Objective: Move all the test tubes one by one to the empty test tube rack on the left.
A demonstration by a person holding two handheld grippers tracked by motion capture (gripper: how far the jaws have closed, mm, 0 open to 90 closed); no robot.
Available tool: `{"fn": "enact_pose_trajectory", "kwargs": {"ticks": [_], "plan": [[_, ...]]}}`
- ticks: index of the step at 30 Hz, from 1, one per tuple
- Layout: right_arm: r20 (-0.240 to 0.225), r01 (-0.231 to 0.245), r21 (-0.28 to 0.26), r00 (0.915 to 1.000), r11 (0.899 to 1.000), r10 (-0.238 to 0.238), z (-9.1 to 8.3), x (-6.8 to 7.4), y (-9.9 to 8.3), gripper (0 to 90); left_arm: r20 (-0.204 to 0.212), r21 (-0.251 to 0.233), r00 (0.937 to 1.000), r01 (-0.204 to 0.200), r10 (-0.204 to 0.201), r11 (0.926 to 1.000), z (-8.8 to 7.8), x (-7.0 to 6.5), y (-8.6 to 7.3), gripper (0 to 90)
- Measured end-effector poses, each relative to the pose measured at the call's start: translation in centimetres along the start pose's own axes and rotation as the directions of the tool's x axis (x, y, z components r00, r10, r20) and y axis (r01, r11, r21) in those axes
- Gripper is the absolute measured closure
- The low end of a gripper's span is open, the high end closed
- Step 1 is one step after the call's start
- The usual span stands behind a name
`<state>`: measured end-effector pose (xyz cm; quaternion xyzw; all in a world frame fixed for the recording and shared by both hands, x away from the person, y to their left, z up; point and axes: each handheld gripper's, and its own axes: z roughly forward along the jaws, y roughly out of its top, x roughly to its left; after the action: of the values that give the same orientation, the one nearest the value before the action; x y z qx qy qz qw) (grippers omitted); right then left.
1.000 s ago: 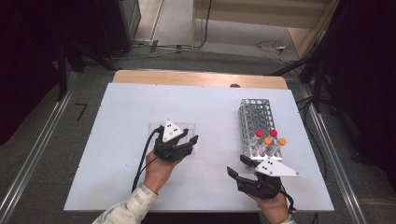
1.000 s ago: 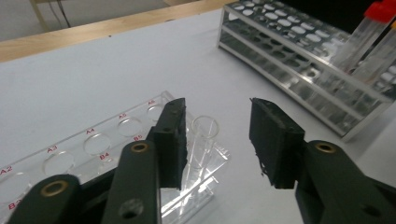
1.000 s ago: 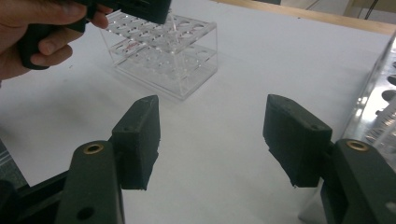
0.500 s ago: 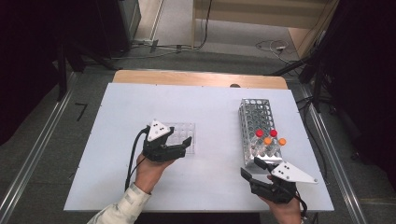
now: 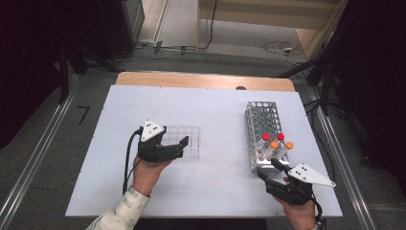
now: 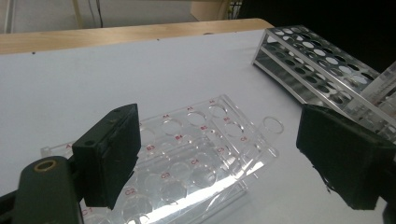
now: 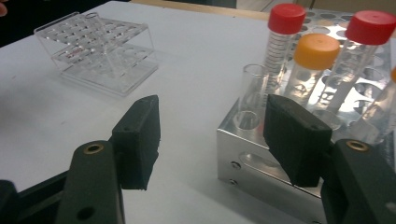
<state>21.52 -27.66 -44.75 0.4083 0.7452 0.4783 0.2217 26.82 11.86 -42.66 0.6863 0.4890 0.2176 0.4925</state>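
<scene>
The left gripper (image 5: 178, 146) sat at the centre left of the high view, just left of the clear plastic rack (image 5: 184, 140). Its fingers (image 6: 109, 154) had just been opening and now stood wide apart, with nothing pressed between them. One second earlier this gripper had lain over the clear rack; it had since shifted left and exposed most of the rack. Judged from this, the left gripper had let go and was backing off, leaving the rack flat on the white desk (image 5: 215, 110).

In the left gripper view, the clear plastic rack (image 6: 187, 154) lay in the lower centre, with rows of labelled round wells. No capped tube stood in it; whether a clear tube sat in one well could not be told.

The right gripper (image 5: 269, 168) lay at the lower right of the high view, just below the near end of the metal rack (image 5: 263, 127). Its fingers (image 7: 140, 140) stood apart and held nothing.

The metal rack (image 7: 247, 163) held its tubes at the near end:
- two red-capped tubes (image 7: 282, 37);
- one orange-capped tube (image 7: 314, 58), with another at the frame's right edge;
- one uncapped clear tube (image 7: 252, 93), nearest the right gripper.

The remaining holes were vacant. The uncapped tube appeared the likely next pick.
</scene>
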Motion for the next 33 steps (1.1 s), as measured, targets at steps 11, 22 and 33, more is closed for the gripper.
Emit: {"fn": "enact_pose_trajectory", "kwargs": {"ticks": [11, 22, 33], "plan": [[0.043, -0.009, -0.002, 0.9990, 1.000, 0.009, 0.7, -1.0, -0.2, 44.0, 0.000, -0.002, 1.0000, -0.005, 0.005, 1.0000, 0.0, -0.2, -0.1, 14.4], [0.058, -0.020, -0.010, 0.9981, 1.000, 0.020, 2.4, -1.6, -0.1, 62.2, -0.001, -0.001, 1.0000, -0.006, 0.006, 1.0000, 0.0, -0.2, -0.1, 14.6], [0.089, -0.014, -0.005, 0.9959, 1.000, 0.015, 3.2, -1.4, -0.1, 68.7, 0.001, -0.012, 1.0000, -0.002, 0.002, 0.9999, -0.3, -0.3, 0.0, 14.6]]}}
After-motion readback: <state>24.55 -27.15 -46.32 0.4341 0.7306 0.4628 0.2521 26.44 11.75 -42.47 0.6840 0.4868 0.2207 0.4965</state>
